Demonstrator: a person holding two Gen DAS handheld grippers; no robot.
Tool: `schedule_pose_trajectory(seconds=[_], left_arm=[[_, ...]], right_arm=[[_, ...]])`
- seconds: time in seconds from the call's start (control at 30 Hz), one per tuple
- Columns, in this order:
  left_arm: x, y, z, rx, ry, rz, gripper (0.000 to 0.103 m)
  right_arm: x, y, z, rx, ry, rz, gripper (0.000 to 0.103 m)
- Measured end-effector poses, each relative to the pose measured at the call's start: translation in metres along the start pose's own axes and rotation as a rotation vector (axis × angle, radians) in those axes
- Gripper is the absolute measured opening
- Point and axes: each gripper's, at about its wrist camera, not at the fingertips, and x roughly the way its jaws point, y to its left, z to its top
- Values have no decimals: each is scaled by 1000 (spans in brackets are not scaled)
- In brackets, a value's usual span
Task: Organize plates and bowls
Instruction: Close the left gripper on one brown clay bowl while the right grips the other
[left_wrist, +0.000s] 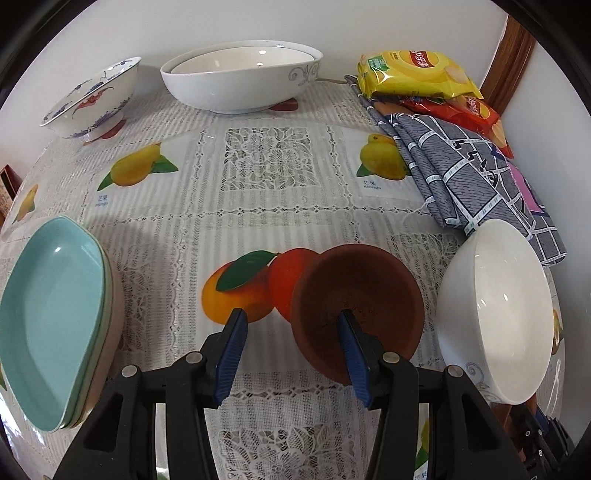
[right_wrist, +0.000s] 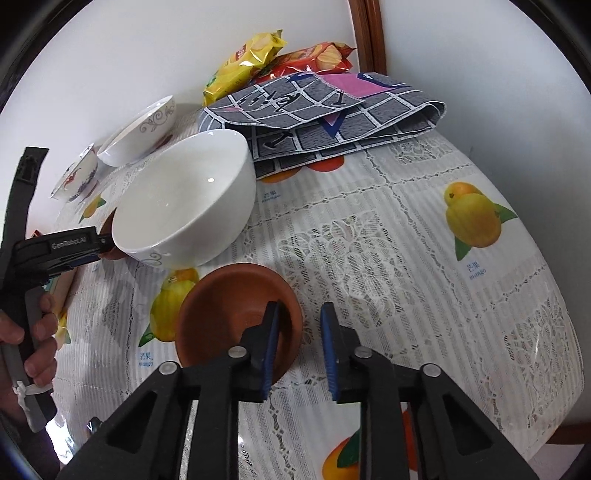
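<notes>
Rim of brown dish (right_wrist: 229, 306) caught between right tongs (right_wrist: 300, 308): one pad inside the hollow, the other outside over the desk (right_wrist: 369, 240), narrowly parted, not yet pinching. Second brown dish (left_wrist: 362, 280) straddled likewise by left tongs (left_wrist: 291, 317), released and wider. White bowl (right_wrist: 184, 199) standing between both dishes.

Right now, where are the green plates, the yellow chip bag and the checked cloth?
green plates (left_wrist: 55, 306), left wrist view, inside of the top plate
yellow chip bag (left_wrist: 417, 72), left wrist view, front
checked cloth (right_wrist: 332, 110), right wrist view, top fold
</notes>
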Motion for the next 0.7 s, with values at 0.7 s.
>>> schedule_pose_trajectory(seconds=[0.7], left_arm=[[-19,-1,-2,-17,-47,-83,8]], right_arm=[[-8,9,4,-31,-34,29,9]])
